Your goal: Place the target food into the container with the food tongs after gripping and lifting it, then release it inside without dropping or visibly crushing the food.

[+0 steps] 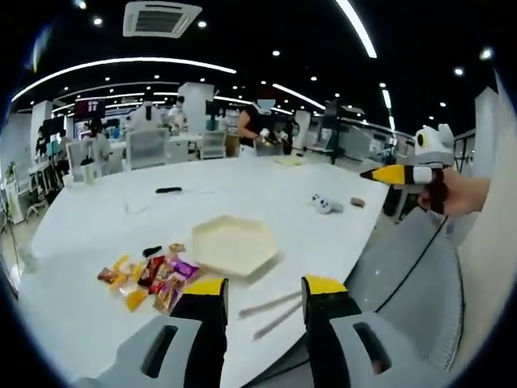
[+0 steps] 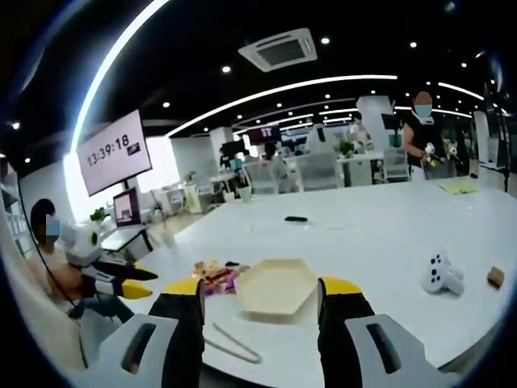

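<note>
Left hand-held gripper [image 1: 265, 301] — agape, empty, above tongs [image 1: 271, 311]

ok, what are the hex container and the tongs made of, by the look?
Hexagonal container: looks like matte cream plastic or pulp; uniform, no glare, can't tell which. Tongs: pale thin strips, possibly metal or plastic; too blurred to say.

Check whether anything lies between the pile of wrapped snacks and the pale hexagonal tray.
Nothing visible does: the pile of wrapped snacks sits just beside the pale hexagonal tray, with bare white table between them.
</note>
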Available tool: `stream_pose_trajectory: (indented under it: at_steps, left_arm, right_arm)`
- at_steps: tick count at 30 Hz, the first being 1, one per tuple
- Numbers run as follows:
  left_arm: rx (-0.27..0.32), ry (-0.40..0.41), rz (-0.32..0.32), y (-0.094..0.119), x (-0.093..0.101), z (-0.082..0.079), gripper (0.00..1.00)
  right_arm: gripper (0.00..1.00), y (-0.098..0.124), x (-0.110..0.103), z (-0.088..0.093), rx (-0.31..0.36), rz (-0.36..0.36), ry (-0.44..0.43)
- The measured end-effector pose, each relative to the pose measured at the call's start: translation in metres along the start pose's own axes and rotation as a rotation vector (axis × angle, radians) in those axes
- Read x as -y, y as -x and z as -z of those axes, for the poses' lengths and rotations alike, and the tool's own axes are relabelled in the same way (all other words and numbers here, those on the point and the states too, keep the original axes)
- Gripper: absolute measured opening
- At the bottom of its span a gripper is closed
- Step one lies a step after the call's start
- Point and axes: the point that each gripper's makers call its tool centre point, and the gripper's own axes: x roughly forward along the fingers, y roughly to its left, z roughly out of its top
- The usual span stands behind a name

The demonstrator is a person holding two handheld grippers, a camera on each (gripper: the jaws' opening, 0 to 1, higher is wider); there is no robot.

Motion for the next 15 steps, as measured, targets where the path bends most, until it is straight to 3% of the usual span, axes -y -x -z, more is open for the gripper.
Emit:
stream_pose_trajectory:
  at_steps: [4, 15]
  left_arm:
    - [-0.059, -0.084, 0.004, -0.001, 0.002, 0.011, 0.33]
    - [-0.137, -0.143, 0.028, -0.01, 0.006, 0.034, 0.33]
  right_arm:
    - [0.56, 0.002, -0.001, 0.0, -0.001, 0.0, 0.009]
    - [0.56, 0.002, -0.005, 0.004, -0.017, -0.008, 0.017]
